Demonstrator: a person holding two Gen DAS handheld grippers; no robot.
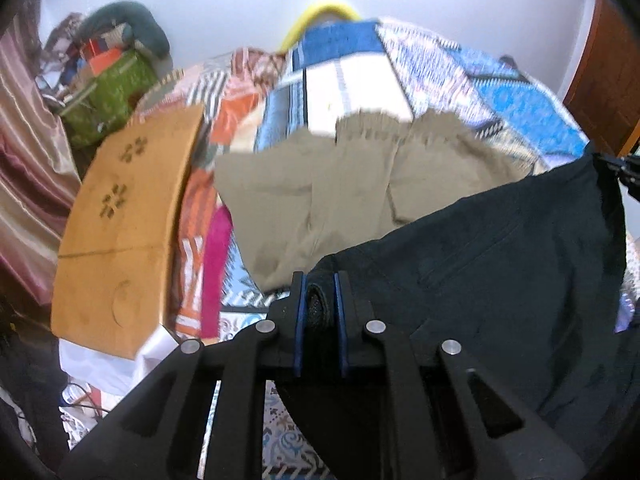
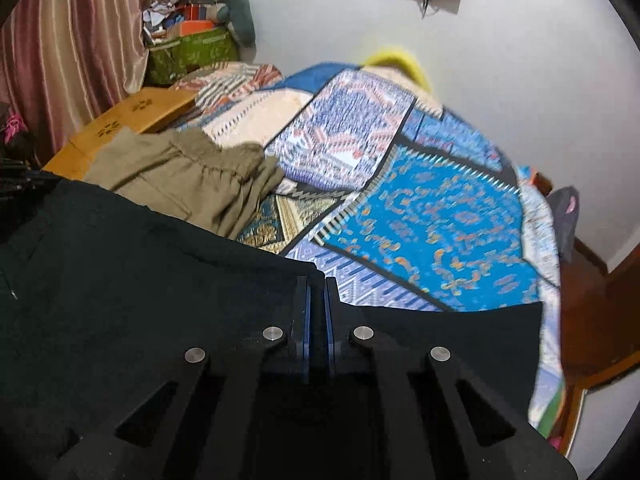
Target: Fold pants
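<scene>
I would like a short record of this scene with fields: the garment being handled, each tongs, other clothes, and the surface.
garment: dark pants, stretched between both tongs
left tongs: shut on a thick rolled edge of the dark pants
right tongs: shut on an edge of the dark pants
other clothes: khaki pants lying behind the dark pants
surface: bed with blue patterned quilt
beside bed: cardboard box

Black left gripper [image 1: 320, 280], blue pads, silver pins
</scene>
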